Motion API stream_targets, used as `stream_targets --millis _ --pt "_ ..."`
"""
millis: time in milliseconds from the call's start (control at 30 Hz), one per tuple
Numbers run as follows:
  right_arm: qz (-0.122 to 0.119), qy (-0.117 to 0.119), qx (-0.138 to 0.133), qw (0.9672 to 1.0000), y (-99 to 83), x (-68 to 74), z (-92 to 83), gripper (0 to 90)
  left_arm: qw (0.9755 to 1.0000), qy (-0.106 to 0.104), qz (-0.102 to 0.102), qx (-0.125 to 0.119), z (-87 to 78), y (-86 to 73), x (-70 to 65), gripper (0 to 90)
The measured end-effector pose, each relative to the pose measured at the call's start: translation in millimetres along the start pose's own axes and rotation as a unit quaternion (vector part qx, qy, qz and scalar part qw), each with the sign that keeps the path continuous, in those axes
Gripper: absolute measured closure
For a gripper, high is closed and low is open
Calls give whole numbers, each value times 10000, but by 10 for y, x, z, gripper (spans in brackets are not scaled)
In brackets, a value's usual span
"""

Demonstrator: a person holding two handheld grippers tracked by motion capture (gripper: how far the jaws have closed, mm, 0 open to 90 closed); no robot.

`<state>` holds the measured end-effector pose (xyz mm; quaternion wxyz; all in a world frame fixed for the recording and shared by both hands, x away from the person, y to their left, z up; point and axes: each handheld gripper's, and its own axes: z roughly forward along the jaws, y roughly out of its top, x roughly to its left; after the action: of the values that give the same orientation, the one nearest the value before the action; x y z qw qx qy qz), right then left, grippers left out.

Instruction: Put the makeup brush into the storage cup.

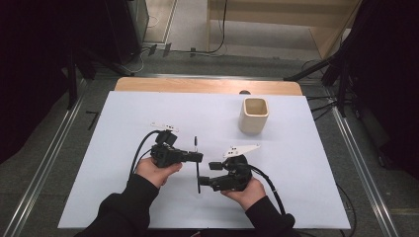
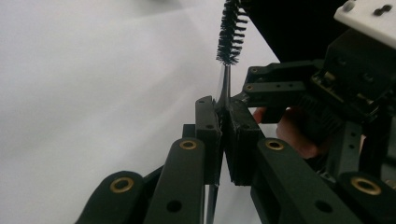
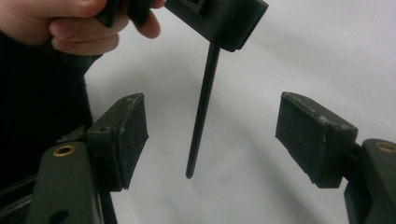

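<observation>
- My left gripper (image 1: 200,157) has its jaws pinched tight on the stem of a thin bottle brush (image 1: 197,165), holding it above the white table cover (image 1: 123,123).
- Bristle end (image 2: 229,32) points away from me, the plain handle end (image 3: 201,112) toward me.
- My right gripper (image 3: 210,135) stands spread wide, the handle between its pads (image 3: 128,135), touching neither.
- Handover looks done, I judge; still left is probably getting the brush to the beige cup (image 1: 254,115), well apart at the far right.

Brush (image 2: 229,32), stiff black bristles on thin glossy stem; cup (image 1: 254,115), matt cream ceramic; surface (image 1: 123,123), smooth matt white.
</observation>
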<state>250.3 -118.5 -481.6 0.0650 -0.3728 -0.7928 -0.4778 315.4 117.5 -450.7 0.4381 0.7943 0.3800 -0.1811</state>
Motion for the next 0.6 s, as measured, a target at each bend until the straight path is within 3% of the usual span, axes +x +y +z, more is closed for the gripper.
stream_targets --millis 100,133,300,400,600 --pt "-84 18 24 10000 4 -22 -34 270 10000 -1 -9 18 12 -1 -7 855" --pt "-221 56 81 9997 6 -44 -63 279 10000 8 48 42 15 0 -6 854" --pt "-431 209 134 9988 -11 -140 -145 296 9997 -24 234 113 19 0 -12 854" --pt "-345 316 115 9988 -20 -165 -159 303 9994 -48 323 130 15 5 -23 854" --pt "-406 578 114 9974 -37 -146 -104 321 9976 -226 614 205 8 -20 -79 853"
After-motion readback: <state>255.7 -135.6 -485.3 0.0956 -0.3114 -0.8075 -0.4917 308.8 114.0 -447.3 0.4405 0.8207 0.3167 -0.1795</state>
